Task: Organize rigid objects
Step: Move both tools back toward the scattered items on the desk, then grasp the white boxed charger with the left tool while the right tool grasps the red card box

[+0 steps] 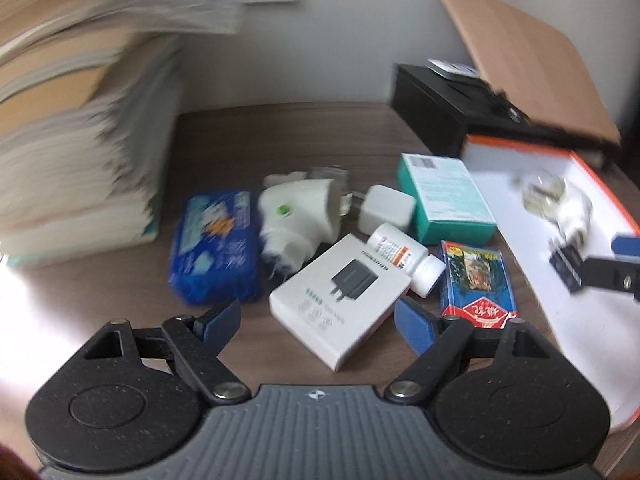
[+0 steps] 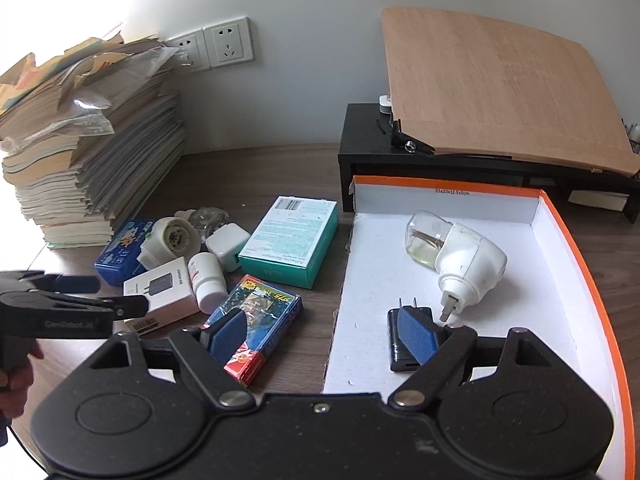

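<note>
My left gripper point(image 1: 318, 322) is open and hovers just short of a white charger box point(image 1: 340, 300); its pads do not touch the box. Behind that box lie a white pill bottle point(image 1: 404, 258), a blue card deck point(image 1: 476, 280), a teal box point(image 1: 444, 200), a white charger cube point(image 1: 386, 208), a white plug-in diffuser point(image 1: 296, 220) and a blue tissue pack point(image 1: 214, 246). My right gripper point(image 2: 320, 336) is open and empty, straddling the near left wall of the orange-rimmed white box point(image 2: 560, 216). That box holds a diffuser with a bottle point(image 2: 460, 256) and a black charger point(image 2: 396, 340).
A tall stack of books and papers point(image 2: 92, 152) stands at the left on the brown table point(image 2: 280, 168). A black stand point(image 2: 400, 160) carries a tilted wooden board point(image 2: 500, 92) at the back right. Wall sockets point(image 2: 228, 42) sit behind. A hand point(image 2: 16, 376) holds the left gripper point(image 2: 116, 294).
</note>
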Tool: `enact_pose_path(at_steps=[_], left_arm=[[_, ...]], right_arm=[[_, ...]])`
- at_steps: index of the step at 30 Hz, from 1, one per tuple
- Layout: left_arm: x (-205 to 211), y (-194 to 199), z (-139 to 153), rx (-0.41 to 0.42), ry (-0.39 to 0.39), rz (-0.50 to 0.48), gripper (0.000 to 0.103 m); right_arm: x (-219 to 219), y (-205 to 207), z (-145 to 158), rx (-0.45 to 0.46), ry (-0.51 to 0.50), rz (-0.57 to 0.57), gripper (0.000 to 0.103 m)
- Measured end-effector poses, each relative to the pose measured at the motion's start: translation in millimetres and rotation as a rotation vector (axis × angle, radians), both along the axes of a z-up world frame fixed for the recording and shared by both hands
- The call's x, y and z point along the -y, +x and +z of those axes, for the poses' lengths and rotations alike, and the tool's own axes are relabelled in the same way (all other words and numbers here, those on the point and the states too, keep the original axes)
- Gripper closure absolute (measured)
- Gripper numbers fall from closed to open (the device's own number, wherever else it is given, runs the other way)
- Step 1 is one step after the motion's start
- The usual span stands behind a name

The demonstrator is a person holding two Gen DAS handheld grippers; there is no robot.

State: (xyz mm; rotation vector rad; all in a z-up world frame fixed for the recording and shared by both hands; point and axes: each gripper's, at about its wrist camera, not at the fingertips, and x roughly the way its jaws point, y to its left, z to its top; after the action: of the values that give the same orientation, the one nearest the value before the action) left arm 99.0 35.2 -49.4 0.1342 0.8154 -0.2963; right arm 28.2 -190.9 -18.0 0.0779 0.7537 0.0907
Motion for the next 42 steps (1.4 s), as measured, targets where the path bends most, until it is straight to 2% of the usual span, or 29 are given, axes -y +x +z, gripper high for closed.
enact_pose_path(at_steps=[5, 11, 16, 18, 26, 31, 34, 37, 39, 40, 41, 42], left_arm=[[9.2, 21.6, -13.3, -0.015, 0.02, -0.121, 0.016], [16.3, 35.4, -26.5, -0.022, 0.023, -0.164, 0.015], [16.9, 33.1, -30.8, -0.022, 0.018, -0.175, 0.027], [15.7, 29.9, -29.4, -0.022, 0.006, -0.16, 0.033], [-0.8, 7.2, -23.5, -0.031, -0.048, -0.002, 0.035], [-14.0, -1.2, -20.4, -0.047, -0.07, 0.067, 0.035], [-20.2, -4.2, -21.0, -0.058, -0.091, 0.071, 0.035], [-25.0, -7.8, -20.5, -0.067, -0.15, 0.05, 0.035], [-26.4, -10.2, -19.4, -0.063, -0.166, 0.043, 0.035], [-26.8, -11.7, -18.9, -0.062, -0.168, 0.036, 0.035], [-27.3, -11.7, -19.3, -0.066, -0.173, 0.026, 0.035], [-27.2, -12.1, -20.3, -0.071, -0.172, 0.016, 0.035]], right_arm=[[-6.7, 0.8, -1.8, -0.011, -0.008, -0.03, 0.006], [-15.3, 1.4, -7.6, -0.04, -0.014, -0.063, 0.006], [-28.7, 3.8, -11.0, -0.06, -0.004, -0.058, 0.006], [-34.6, 6.6, -13.4, -0.071, 0.005, -0.053, 0.006], [-65.4, 24.8, -28.1, -0.124, 0.03, -0.033, 0.006], [-70.8, 45.8, -42.3, -0.189, 0.057, -0.103, 0.006], [-68.0, 57.2, -54.4, -0.238, 0.084, -0.13, 0.004], [-79.9, 63.8, -59.0, -0.228, -0.002, -0.107, 0.002], [-87.7, 65.7, -60.9, -0.204, -0.061, -0.078, 0.012], [-90.6, 65.1, -60.1, -0.186, -0.087, -0.063, 0.025], [-91.0, 65.0, -59.0, -0.178, -0.092, -0.055, 0.032], [-89.8, 65.6, -58.2, -0.18, -0.083, -0.048, 0.032]])
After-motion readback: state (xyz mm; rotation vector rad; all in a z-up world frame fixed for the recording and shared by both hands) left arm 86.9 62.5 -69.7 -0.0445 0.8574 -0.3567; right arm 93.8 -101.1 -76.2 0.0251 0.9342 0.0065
